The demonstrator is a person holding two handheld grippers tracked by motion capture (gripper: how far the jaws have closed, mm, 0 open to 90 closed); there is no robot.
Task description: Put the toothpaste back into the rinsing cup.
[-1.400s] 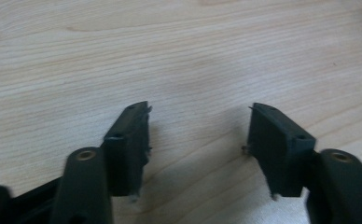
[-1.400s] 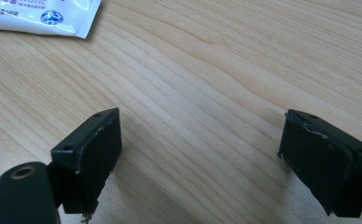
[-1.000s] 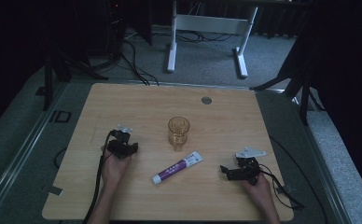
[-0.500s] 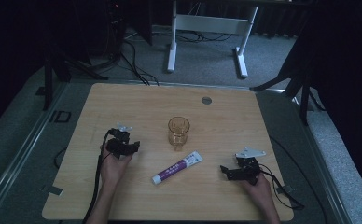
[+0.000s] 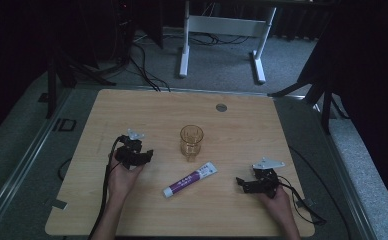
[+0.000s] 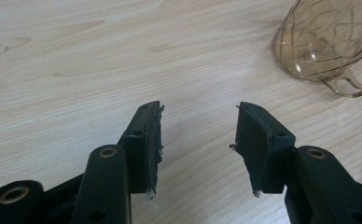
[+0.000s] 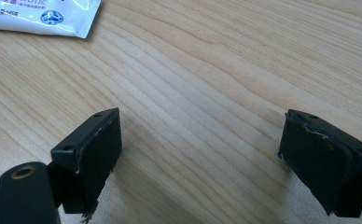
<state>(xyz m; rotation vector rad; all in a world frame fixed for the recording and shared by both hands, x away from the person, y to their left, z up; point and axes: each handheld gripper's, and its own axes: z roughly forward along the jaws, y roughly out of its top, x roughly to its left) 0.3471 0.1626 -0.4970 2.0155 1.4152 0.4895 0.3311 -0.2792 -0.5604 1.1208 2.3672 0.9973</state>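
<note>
An amber glass mug (image 5: 191,141) stands upright near the middle of the wooden table (image 5: 242,125). In front of it a white and purple toothpaste tube (image 5: 190,179) lies flat, cap end toward the front left. My left gripper (image 5: 147,154) rests on the table left of the mug, open and empty; in the left gripper view (image 6: 198,119) the mug (image 6: 330,42) is at the upper right. To the right of the tube my right gripper (image 5: 240,182) is open and empty; in the right gripper view (image 7: 200,128) the tube's flat end (image 7: 44,16) lies at the upper left.
A round grey cable port (image 5: 221,107) sits near the table's far edge. Cables (image 5: 104,200) trail from both grippers toward the front. Beyond the table stand a white desk frame (image 5: 222,30) and dark stands on a grey floor.
</note>
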